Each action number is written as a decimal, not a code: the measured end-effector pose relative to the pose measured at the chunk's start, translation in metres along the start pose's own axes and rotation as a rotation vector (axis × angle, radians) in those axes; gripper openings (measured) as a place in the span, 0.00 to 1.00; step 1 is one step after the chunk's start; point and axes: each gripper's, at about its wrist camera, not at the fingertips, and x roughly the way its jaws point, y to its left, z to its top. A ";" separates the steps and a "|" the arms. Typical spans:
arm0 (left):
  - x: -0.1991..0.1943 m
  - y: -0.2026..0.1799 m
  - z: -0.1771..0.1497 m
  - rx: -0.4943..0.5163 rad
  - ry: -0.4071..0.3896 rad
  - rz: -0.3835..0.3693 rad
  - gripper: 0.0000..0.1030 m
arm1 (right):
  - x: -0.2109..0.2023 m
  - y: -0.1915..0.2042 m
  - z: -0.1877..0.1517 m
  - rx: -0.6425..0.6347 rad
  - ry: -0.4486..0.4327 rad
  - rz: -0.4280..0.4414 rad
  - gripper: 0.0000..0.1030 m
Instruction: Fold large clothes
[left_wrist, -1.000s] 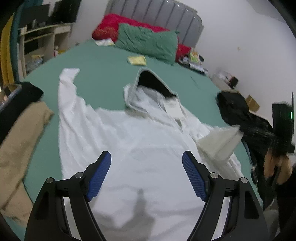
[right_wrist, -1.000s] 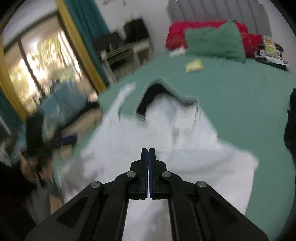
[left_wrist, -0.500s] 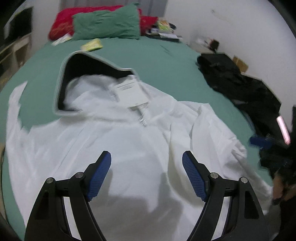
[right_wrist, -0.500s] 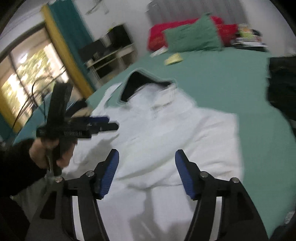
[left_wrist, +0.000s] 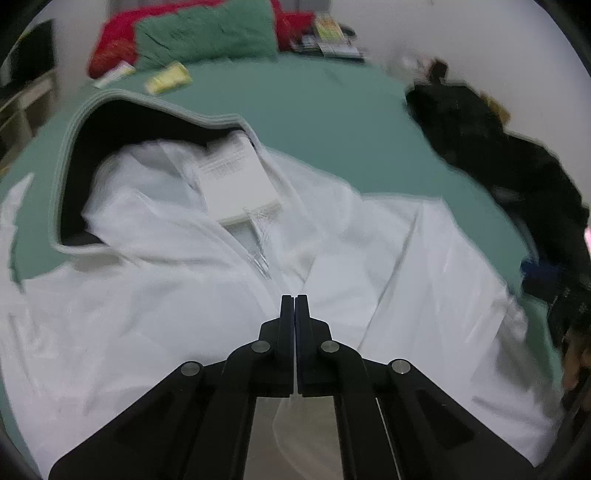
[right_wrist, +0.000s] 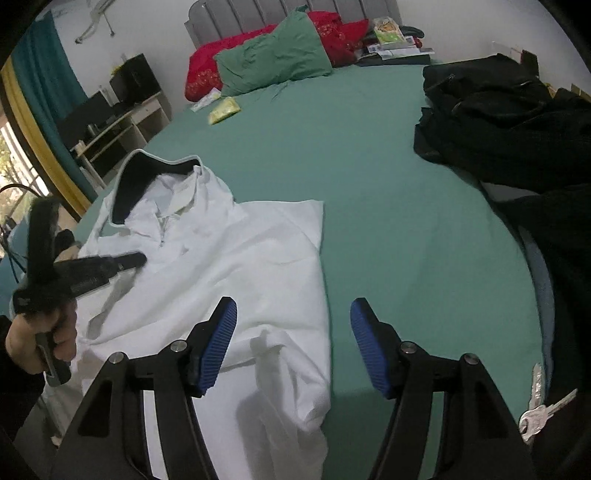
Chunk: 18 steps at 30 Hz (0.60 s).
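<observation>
the left gripper (left_wrist: 294, 297) is seen with its fingers pressed flat together, nothing visibly caught between them, poised over the front of the white hooded jacket (left_wrist: 166, 295) just below the zip. whether the tips touch the cloth cannot be told. in the right wrist view the same gripper (right_wrist: 138, 259) is gripped by a hand (right_wrist: 40, 343) at the jacket's left side. the right gripper (right_wrist: 293, 343) is held with its blue pads (right_wrist: 218, 347) well apart; the jacket's lower right edge lies under the left pad, and bare green sheet is seen between the pads. nothing is clamped.

the jacket is spread face up on the green bed (right_wrist: 388, 177), its right side folded in to a straight edge, the dark-lined hood (left_wrist: 85, 166) pointing towards the headboard and a white label (left_wrist: 236, 181) lying at the collar. a bunch of keys (right_wrist: 539, 410) is seen at the lower right. farther off, a heap of black clothing (right_wrist: 491, 110) lies on the right of the bed. at the far end a green pillow (right_wrist: 273, 59) rests against a red pillow (right_wrist: 207, 70), with a yellow packet (right_wrist: 223, 109) just in front. no containers are made out.
</observation>
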 end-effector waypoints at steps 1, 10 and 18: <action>-0.012 0.003 0.003 -0.012 -0.035 0.011 0.00 | -0.001 0.000 -0.001 0.001 -0.005 -0.002 0.63; -0.103 0.047 0.014 -0.175 -0.240 0.221 0.01 | 0.001 0.000 -0.010 0.027 -0.014 -0.036 0.63; -0.082 0.114 -0.029 -0.352 -0.079 0.355 0.01 | 0.023 -0.001 -0.013 0.014 0.032 -0.083 0.63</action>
